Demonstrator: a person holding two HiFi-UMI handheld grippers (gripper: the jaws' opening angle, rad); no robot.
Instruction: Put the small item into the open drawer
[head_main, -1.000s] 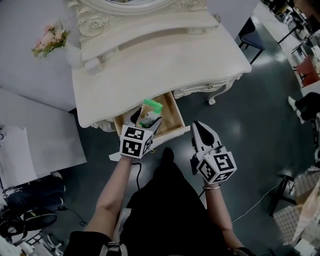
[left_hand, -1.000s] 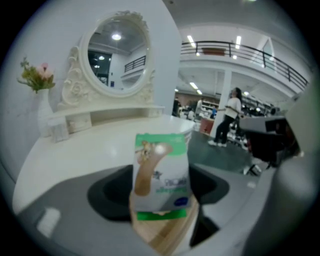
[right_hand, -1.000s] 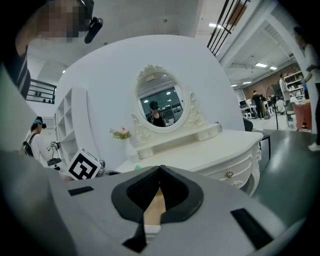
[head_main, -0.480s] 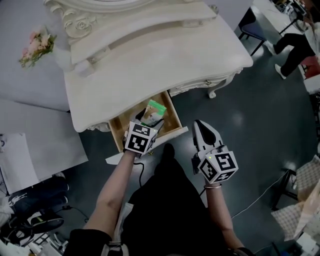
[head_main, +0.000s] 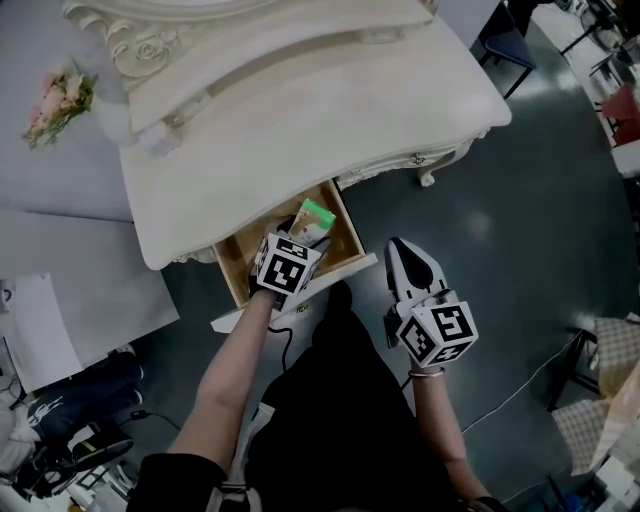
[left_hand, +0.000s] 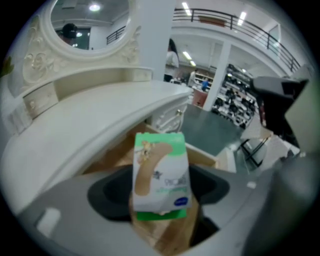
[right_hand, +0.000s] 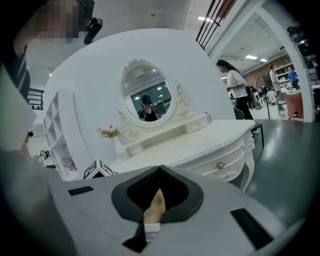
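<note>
A small green-and-white plaster box (left_hand: 160, 175) is clamped between the jaws of my left gripper (left_hand: 161, 200). In the head view that gripper (head_main: 296, 245) holds the box (head_main: 312, 220) over the open wooden drawer (head_main: 245, 265) of the white dressing table (head_main: 300, 110). The drawer's wood bottom shows beneath the box in the left gripper view. My right gripper (head_main: 408, 268) hangs to the right of the drawer, above the dark floor, jaws together with nothing in them. In the right gripper view its jaws (right_hand: 159, 197) meet at the tips.
The table carries an oval mirror (right_hand: 146, 100) and a vase of pink flowers (head_main: 55, 100). A closed drawer with a round knob (right_hand: 220, 165) sits right of the open one. White shelving (right_hand: 60, 135) stands at the left. A person (right_hand: 236, 90) walks in the background.
My left gripper has carried the box further forward and down over the drawer. The head view has shifted; the right gripper has held its place.
</note>
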